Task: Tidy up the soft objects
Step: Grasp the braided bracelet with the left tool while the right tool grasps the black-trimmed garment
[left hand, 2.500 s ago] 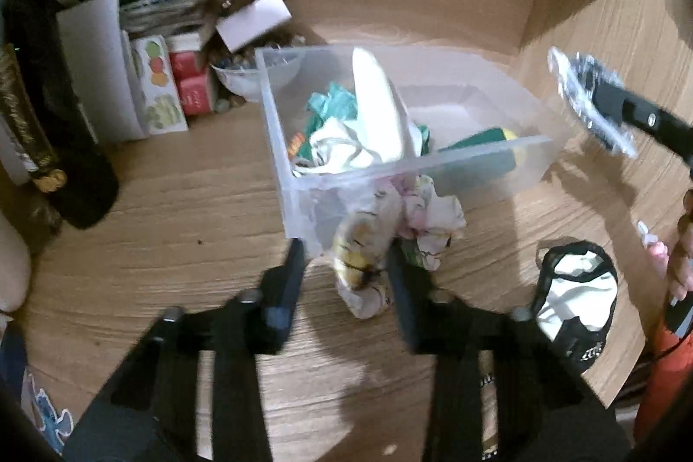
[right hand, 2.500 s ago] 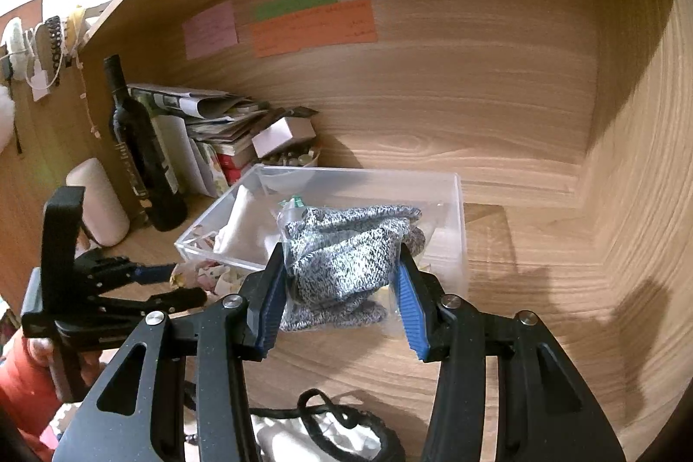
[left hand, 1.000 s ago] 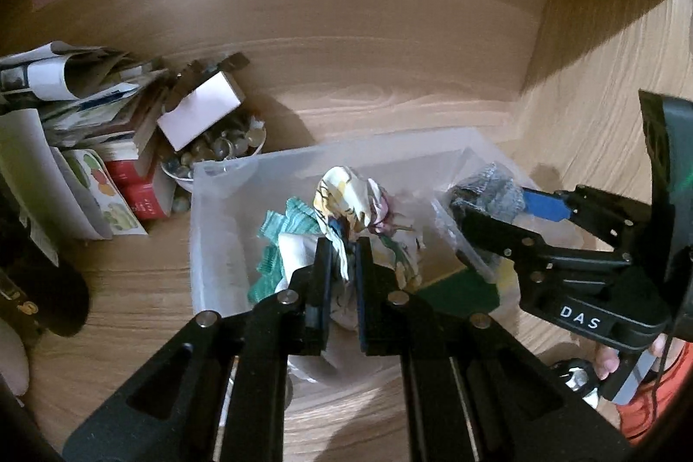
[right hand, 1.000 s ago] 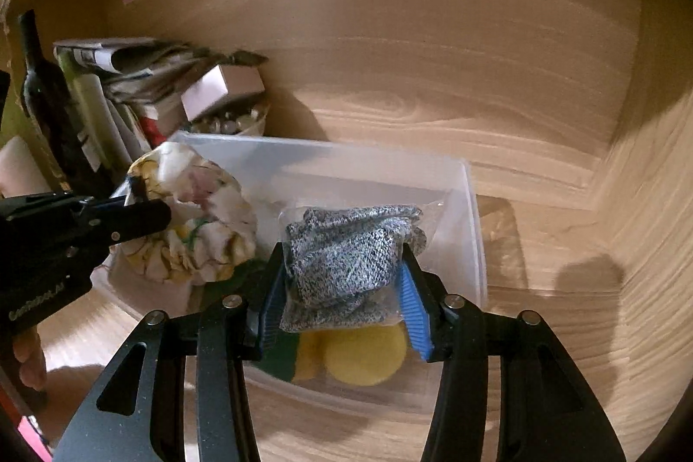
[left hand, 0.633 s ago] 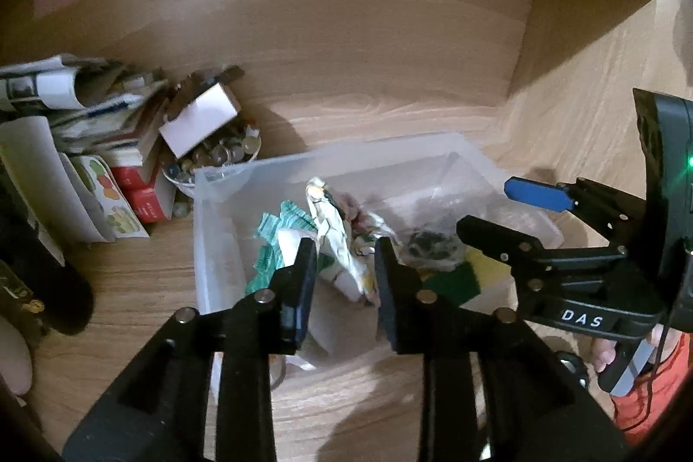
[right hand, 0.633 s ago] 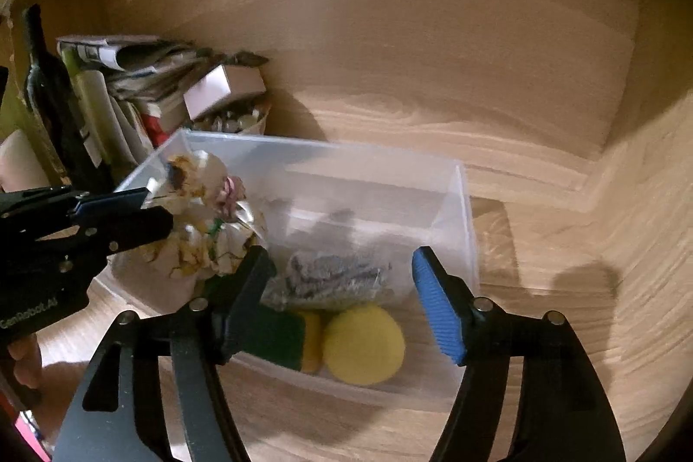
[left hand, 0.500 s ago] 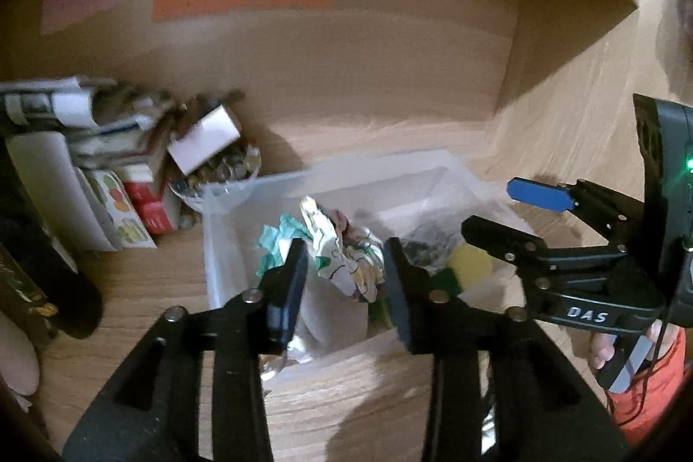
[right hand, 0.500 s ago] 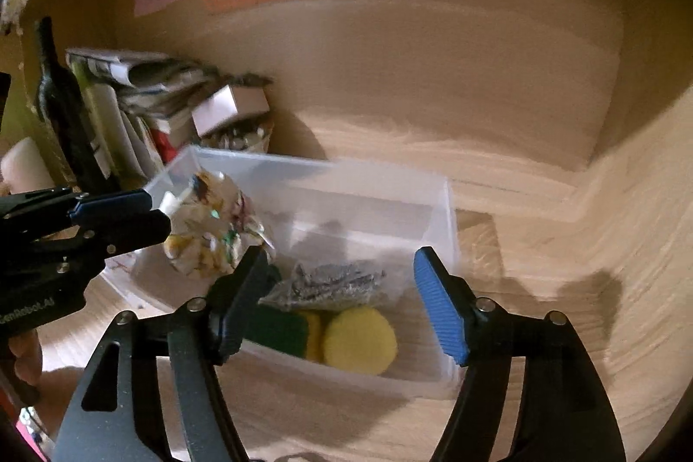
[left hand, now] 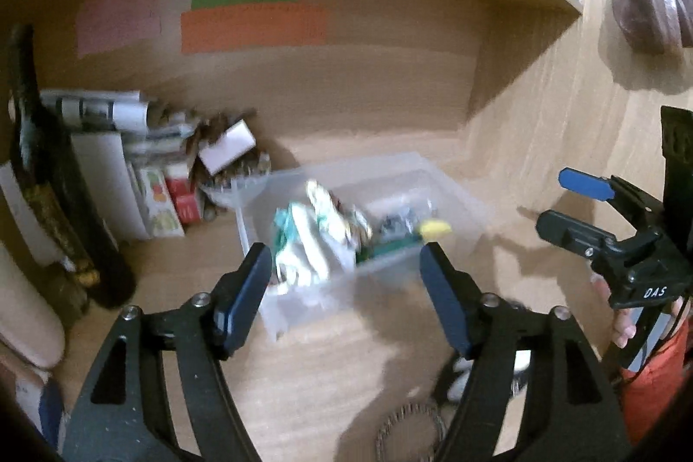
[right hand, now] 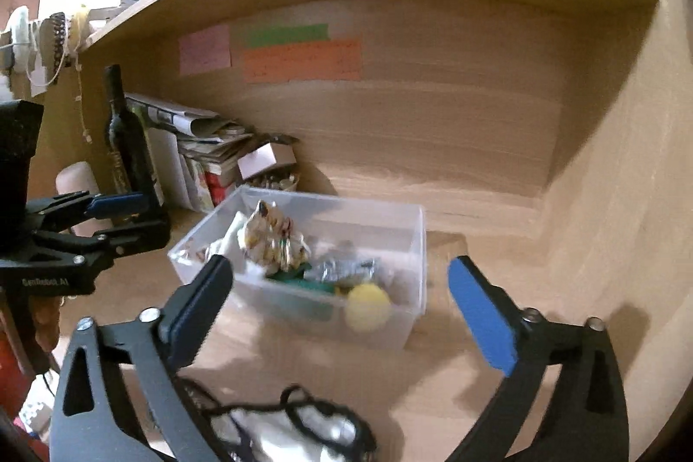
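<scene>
Cloth in a crumpled floral bundle (right hand: 275, 239) lies at the left end of a clear plastic bin (right hand: 407, 315), heaped over white and teal fabric (left hand: 299, 241). Beside it in the bin sit a grey knit piece in clear wrap (right hand: 346, 267), a green sponge (right hand: 299, 280) and a yellow round sponge (right hand: 368, 308) at the near right corner. Outside the bin, on the near part of the desk, a white pouch with black trim (right hand: 294, 431) lies just under the right gripper (right hand: 338, 306).

Both tools hang back from the bin with nothing between the fingers: the left gripper (left hand: 346, 276) has its jaws spread wide, and the right gripper's jaws are equally wide apart.

Wooden desk surface (right hand: 498, 245) runs into an alcove under a shelf, with pink, green and orange notes (right hand: 303, 59) on the far wall. At far left stand a dark bottle (right hand: 125, 141), stacked papers (right hand: 203, 133) and a small box (right hand: 260, 159).
</scene>
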### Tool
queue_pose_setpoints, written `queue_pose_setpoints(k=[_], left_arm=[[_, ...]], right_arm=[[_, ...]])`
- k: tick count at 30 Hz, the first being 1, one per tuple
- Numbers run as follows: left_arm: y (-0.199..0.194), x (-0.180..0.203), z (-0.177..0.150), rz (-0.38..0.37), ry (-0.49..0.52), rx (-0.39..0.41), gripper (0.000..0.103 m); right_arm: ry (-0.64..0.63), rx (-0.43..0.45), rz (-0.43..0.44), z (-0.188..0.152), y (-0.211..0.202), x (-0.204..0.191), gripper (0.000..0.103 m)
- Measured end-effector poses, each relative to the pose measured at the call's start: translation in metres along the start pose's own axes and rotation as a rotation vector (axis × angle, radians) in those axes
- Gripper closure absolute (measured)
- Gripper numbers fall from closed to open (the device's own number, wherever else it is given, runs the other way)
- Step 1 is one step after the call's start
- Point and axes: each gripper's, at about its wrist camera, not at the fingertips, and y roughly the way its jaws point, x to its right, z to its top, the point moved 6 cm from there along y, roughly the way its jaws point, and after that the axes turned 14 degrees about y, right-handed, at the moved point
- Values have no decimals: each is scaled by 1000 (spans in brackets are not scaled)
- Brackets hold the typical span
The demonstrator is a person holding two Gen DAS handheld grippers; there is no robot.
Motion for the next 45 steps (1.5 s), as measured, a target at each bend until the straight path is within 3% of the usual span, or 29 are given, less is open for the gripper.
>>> queue_pose_setpoints(k=[9,19,28,32,36,37,38,45], left_arm=[[10,11,-68,-67,-59,-151,32],[11,39,-112,-121,-43,-222,33],[21,58,-127,-151,14,-258,54],[22,59,-126,-158,23,-251,63],[24,59,-127,-166,23,-247,82],[25,59,-127,-171,21,-248,90],[25,59,-127,-174,21,-248,92],[24,57,-124,-169,9,-234,97]], right_arm=[[55,-108,-30,-62,-2,7,1],[87,-233,-11,-118,9,1,0],[59,-286,-49,-137,17,6,1],[40,-283,-61,-139,19,5,16],[36,-258,-60,-138,15,4,44],[42,-261,-43,-138,15,2,53],[64,-278,-18,-138,16,2,59],[71,-252,-17,-132,16,-1,75]])
